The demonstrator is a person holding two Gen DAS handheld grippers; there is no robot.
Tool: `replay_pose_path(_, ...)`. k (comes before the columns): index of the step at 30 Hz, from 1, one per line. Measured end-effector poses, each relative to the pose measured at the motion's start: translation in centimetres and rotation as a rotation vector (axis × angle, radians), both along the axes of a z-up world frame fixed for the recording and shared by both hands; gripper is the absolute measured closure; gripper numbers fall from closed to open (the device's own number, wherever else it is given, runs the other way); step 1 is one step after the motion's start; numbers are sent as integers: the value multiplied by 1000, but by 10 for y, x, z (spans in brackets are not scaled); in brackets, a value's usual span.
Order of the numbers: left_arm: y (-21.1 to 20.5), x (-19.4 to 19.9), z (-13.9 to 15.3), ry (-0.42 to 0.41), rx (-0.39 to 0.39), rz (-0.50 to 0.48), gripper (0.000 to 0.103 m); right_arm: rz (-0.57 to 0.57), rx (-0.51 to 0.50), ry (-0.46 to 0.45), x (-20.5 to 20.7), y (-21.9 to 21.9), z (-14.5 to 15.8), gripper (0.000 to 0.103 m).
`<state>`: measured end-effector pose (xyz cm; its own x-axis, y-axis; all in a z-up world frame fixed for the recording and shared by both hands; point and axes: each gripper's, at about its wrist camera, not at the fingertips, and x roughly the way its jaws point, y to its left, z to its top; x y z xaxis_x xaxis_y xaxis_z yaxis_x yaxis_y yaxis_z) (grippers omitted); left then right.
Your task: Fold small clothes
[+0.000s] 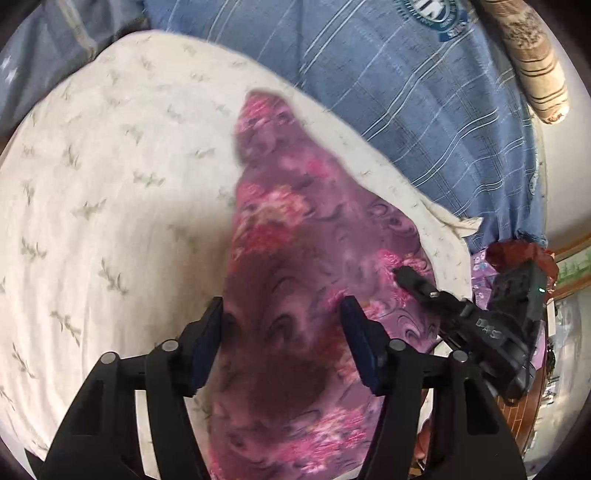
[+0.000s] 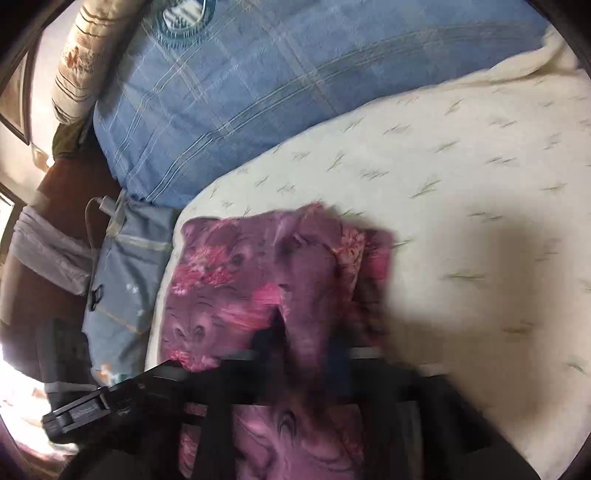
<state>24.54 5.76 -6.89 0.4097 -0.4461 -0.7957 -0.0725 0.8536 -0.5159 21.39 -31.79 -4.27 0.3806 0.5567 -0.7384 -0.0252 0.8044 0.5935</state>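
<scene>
Currently a purple floral garment [image 1: 295, 221] lies on a cream sheet with leaf sprigs [image 1: 110, 184], stretching away from the left tongs [image 1: 284, 317], whose jaws stand wide apart above the cloth's near part, with the pads not pressing it. Just to the right of them, the right tongs [image 1: 402, 275] come in from the side with their fingers drawn together on the garment's right edge, apparently pinching a small bit of fabric. Their own blurred view shows cloth rising in a ridge between the fingers. Beyond both tongs lies blue plaid bedding [image 1: 406, 92], and past it, far right of the left tongs, a striped bolster [image 1: 535, 74]. Several things could go wrong. The right grip looks shallow, so the thin cloth could slip free when pulled. A grip that caught more than one layer, or some sheet beneath, would drag the fold crooked. If the left tongs close where they hover, they would take a bunch from the middle instead of an edge, leaving a crease. The two tools are near enough to knock together. As for writing, pale letters on the right tongs' body seem to read "DAS". A round emblem [image 1: 428, 14] on the blue bedding has lettering too small to read.
</scene>
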Motion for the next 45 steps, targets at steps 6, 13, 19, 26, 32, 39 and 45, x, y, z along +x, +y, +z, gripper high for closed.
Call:
replay_pose_path(6,-13,14,-16,-4,70,-3,37,36,-57,-122,0,0,27,91)
replay_pose_path(13,3,-7,-1,11,-7,1,38,-3,-38,21,-2,-8,-6,75)
replay_pose_path(19,10,-56,18,-46,5,-22,37,40,-48,-133,-66,-15,43,69)
replay_pose_path(26,-16,-91,-26,7,158,-52,35,20,-173,-135,-143,-35,1,60)
replay_pose_path(32,-14,-109,-1,-67,191,-47,35,5,-188,-141,-158,-46,29,58)
replay_pose_path(39,-33,-113,-22,18,246,-121,24,54,-300,-99,-189,-34,24,40)
replay_pose_path(45,-31,-116,-31,21,238,-115,18,51,-294,-33,-189,-34,5,16)
